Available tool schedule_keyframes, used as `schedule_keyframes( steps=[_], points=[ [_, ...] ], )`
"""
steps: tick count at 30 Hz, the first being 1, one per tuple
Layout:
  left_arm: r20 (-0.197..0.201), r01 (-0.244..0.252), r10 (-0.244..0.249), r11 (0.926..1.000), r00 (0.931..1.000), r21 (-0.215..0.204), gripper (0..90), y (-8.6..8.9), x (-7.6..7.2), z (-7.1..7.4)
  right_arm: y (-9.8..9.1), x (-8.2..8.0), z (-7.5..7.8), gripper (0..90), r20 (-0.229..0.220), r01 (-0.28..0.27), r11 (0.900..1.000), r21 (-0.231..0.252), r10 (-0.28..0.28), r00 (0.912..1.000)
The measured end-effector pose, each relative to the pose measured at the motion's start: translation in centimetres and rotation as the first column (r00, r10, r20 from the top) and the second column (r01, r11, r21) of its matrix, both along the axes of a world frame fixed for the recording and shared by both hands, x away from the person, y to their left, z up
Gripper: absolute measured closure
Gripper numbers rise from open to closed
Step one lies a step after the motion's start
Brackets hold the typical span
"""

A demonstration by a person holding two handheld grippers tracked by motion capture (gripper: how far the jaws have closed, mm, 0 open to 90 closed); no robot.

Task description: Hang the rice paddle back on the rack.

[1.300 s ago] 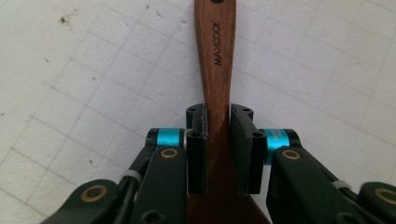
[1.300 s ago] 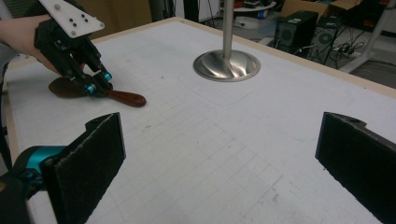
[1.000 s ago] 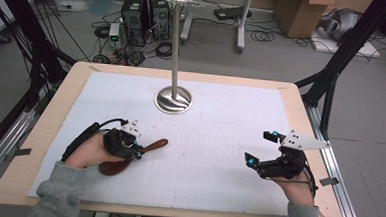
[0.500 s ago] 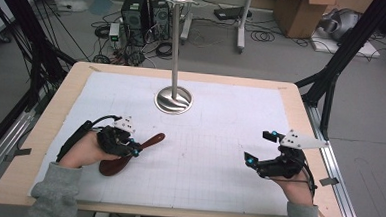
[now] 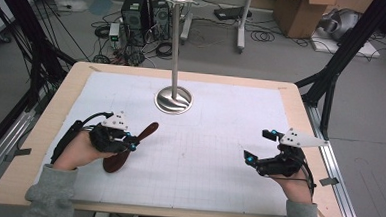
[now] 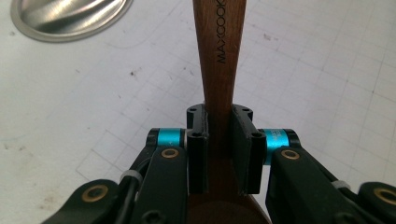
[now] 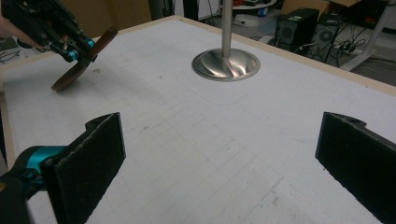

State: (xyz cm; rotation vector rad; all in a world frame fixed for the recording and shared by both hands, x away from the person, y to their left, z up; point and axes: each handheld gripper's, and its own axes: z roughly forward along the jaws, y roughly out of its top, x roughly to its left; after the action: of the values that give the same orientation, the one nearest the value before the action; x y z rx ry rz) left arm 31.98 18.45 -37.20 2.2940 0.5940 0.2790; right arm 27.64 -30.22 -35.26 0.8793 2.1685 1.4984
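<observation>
Lettering reading MAXCOOK runs along the wooden spoon (image 6: pixel 215 60) in the left gripper view, where both black jaws clamp its handle; from above the print is too small to read. At about eight o'clock on the desk (image 5: pixel 39 145), the left gripper (image 5: pixel 131 144) holds the spoon (image 5: pixel 129 147) tilted, bowl end low, possibly touching the white sheet. The right gripper (image 5: pixel 256 149) sits near four o'clock, jaws wide apart. Sleeves are cut off at the bottom edge. A metal stand (image 5: pixel 173 98) rises near twelve o'clock.
</observation>
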Motion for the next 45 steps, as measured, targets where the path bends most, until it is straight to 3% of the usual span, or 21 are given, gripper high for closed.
schedule_keyframes(
  steps=[10, 12, 13, 14, 21, 29, 35, 41, 45],
  points=[
    [0.004, -0.009, 0.009, 0.9995, 1.0, -0.031, 77.1, 0.4, -0.2, 0.3, 0.2, 0.2, 0.0, 0.1, -0.002, -0.005, 1.0, -0.004, 0.005, 1.0],
    [-0.002, -0.014, 0.014, 0.9987, 0.9999, -0.05, 77.0, 0.6, -0.1, 0.4, 0.3, 0.2, -0.1, 0.1, -0.006, -0.006, 1.0, -0.004, 0.005, 1.0],
    [-0.015, -0.032, 0.031, 0.9952, 0.9994, -0.092, 77.0, 0.8, 0.0, 0.7, 0.3, 0.3, -0.1, 0.1, 0.0, -0.008, 0.9999, -0.012, 0.008, 1.0],
    [-0.014, -0.035, 0.033, 0.9939, 0.9993, -0.105, 77.0, 0.9, 0.1, 0.9, 0.4, 0.4, -0.1, 0.1, -0.007, -0.007, 0.9999, -0.011, 0.007, 1.0],
    [-0.005, -0.043, 0.043, 0.9892, 0.9991, -0.14, 77.1, 1.2, 0.1, 1.3, 0.9, 0.8, -0.4, 0.1, -0.014, -0.016, 0.9994, -0.03, 0.016, 0.9998],
    [0.013, -0.038, 0.04, 0.989, 0.9991, -0.143, 77.2, 0.8, 0.0, 1.6, 1.0, 1.3, -0.7, 0.1, -0.023, -0.012, 0.9995, -0.029, 0.011, 0.9997],
    [0.035, -0.065, 0.07, 0.9887, 0.9969, -0.135, 77.2, 1.1, 0.1, 1.8, 0.7, 1.4, -0.4, 0.1, -0.01, -0.007, 1.0, -0.006, 0.007, 0.9999],
    [0.032, -0.095, 0.099, 0.9887, 0.9945, -0.116, 77.3, 1.6, 0.6, 2.1, 0.7, 1.5, -0.2, 0.1, -0.009, -0.011, 0.9999, 0.003, 0.011, 0.9999],
    [0.018, -0.072, 0.074, 0.9918, 0.9971, -0.106, 77.3, 1.5, 0.6, 2.6, 0.9, 1.6, -0.2, 0.2, -0.005, -0.017, 0.9998, 0.001, 0.017, 0.9998]
  ],
)
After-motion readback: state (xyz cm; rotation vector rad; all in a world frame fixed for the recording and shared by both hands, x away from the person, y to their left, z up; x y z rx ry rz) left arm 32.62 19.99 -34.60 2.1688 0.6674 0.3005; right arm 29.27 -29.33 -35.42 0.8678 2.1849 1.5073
